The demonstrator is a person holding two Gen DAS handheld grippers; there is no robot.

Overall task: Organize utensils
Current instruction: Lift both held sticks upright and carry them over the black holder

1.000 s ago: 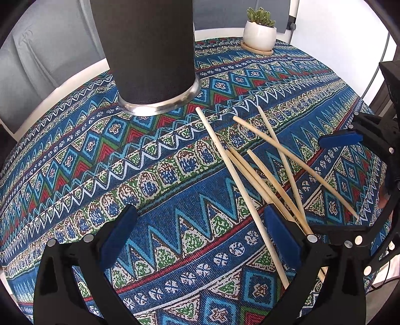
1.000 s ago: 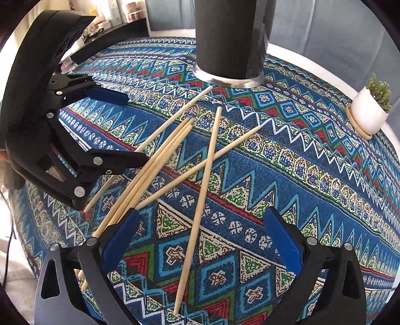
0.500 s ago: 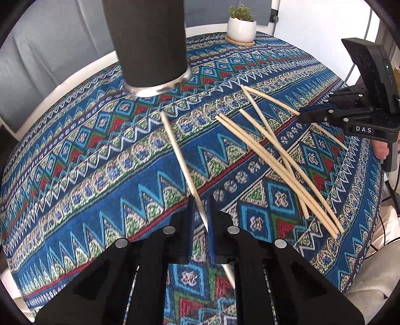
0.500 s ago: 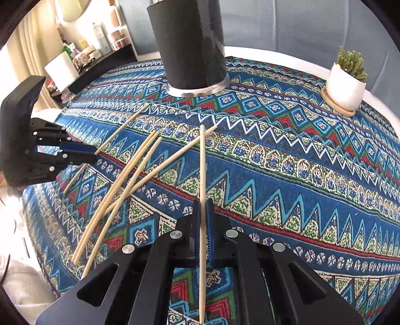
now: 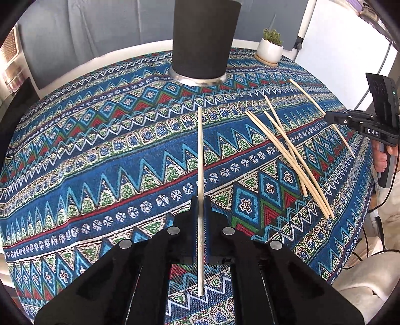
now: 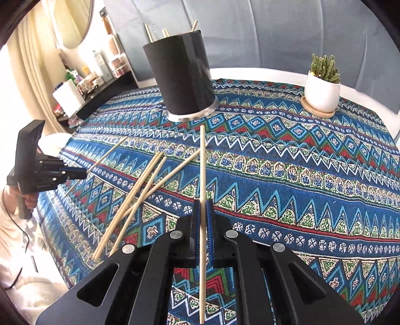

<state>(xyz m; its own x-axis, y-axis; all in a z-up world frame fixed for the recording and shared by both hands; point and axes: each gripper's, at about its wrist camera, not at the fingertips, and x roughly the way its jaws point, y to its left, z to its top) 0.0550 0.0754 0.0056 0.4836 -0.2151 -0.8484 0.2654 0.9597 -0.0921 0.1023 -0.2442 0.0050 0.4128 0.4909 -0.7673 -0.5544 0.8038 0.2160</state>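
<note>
- Firstly, left wrist view: left gripper [image 5: 200,212] clamped on one chopstick [image 5: 200,155], tip toward the black holder [image 5: 203,40] at 12 o'clock.
- Loose chopsticks [image 5: 290,155], four crossed at 2 o'clock; a fifth lies in the right gripper [image 5: 330,116] at 3 o'clock, near the tablecloth [image 5: 100,155] edge.
- Open cloth from 8 to 11 o'clock.
- Right wrist view: right gripper [image 6: 203,215] pinching one chopstick [image 6: 203,162], aimed at 12 o'clock.
- Holder [image 6: 181,75]: three stick ends showing.
- Loose sticks [image 6: 140,190] at 9 o'clock; potted succulent [image 6: 322,92], one, at 2 o'clock.

Grey curtain [image 6: 275,32] behind; cream drapes [image 6: 30,75], round mirror [image 6: 72,22], and perhaps a cluttered shelf [image 6: 100,85] at left.
</note>
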